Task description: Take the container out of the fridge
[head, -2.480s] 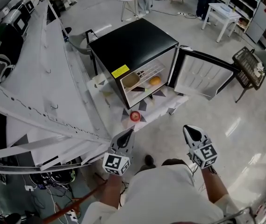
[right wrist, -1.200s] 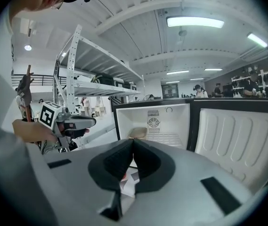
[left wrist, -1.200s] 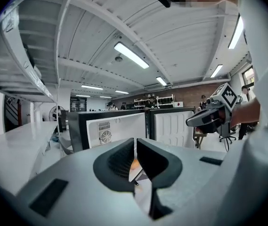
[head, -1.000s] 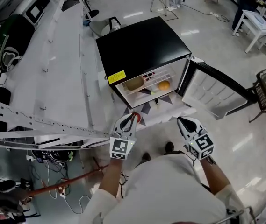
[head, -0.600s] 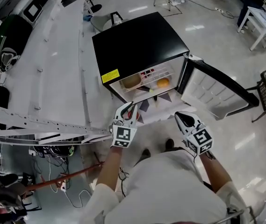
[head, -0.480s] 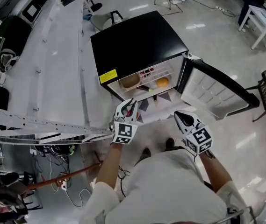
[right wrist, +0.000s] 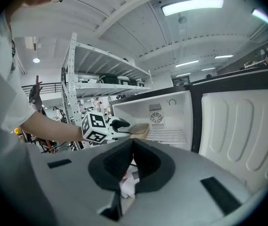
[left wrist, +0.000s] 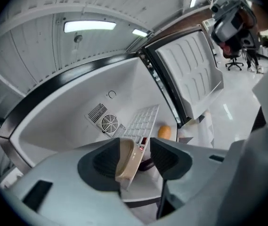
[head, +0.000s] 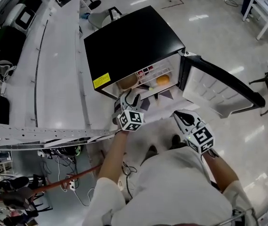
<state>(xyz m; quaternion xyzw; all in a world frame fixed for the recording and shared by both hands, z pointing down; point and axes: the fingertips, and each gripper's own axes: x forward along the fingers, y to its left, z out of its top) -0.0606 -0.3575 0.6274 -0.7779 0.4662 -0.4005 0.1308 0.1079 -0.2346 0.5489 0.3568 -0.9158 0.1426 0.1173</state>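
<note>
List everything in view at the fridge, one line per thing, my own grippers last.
fridge: one, black, on the floor
door: one, black outside and white inside, swung open to the right
label: one, yellow, on the fridge's front top edge
wire shelf: one, white, inside the fridge
container: one, beige, at the left inside the fridge
orange fruit: one, orange, at the right inside the fridge
patterned sheet: one, white with dark shapes, on the floor before the fridge
left gripper: one, grey, at the fridge opening; jaws apart, have just been opening, the container's rim between them, not clamped
right gripper: one, grey, held back from the fridge, jaws together, empty
</note>
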